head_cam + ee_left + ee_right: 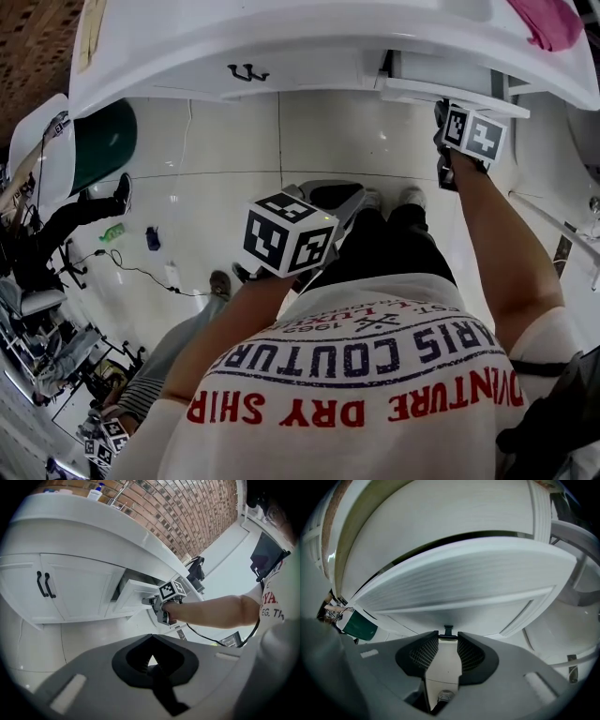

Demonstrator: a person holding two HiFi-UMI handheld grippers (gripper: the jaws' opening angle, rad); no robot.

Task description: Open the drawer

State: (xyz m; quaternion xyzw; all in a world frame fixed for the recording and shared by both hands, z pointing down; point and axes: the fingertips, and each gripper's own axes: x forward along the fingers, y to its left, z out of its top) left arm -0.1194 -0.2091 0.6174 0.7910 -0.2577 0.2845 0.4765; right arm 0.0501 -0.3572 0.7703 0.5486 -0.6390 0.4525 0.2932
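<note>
Firstly, at the far left of the head view: a dark green bin (103, 141) stands on the pale tiled floor (234, 159), near the left end of the white counter (281, 37).

Item two: cabinet doors (61, 590) under the counter. They are a pair, white, panelled and shut. Two curved black pulls (40, 584) sit side by side at the meeting edge.

Item three: left gripper (150, 639). It is held low in front of the person's shirt, well apart from the cabinet. Its jaws are brought together, with nothing between them.

Item four: drawer (136, 597). It sits immediately right of the doors, directly below the counter edge.
- Appearance: a white front with a recessed panel, in the same finish as the doors.
- Position: partly pulled out, with a dark gap showing between its front and the cabinet face.
- Fitting: one small black drawer handle (448, 630) at the centre of the front.

Item five: right gripper (448, 639). It is at the drawer front, on an outstretched arm. The jaws stand part-way apart, with ribbed pads (423, 654) on either side of the handle. The handle's bar spans the tips and meets both, so the gripper is clamped on the drawer handle.

Item six: pink cloth (548, 21). It lies on the counter top at the far right, above the drawer.
</note>
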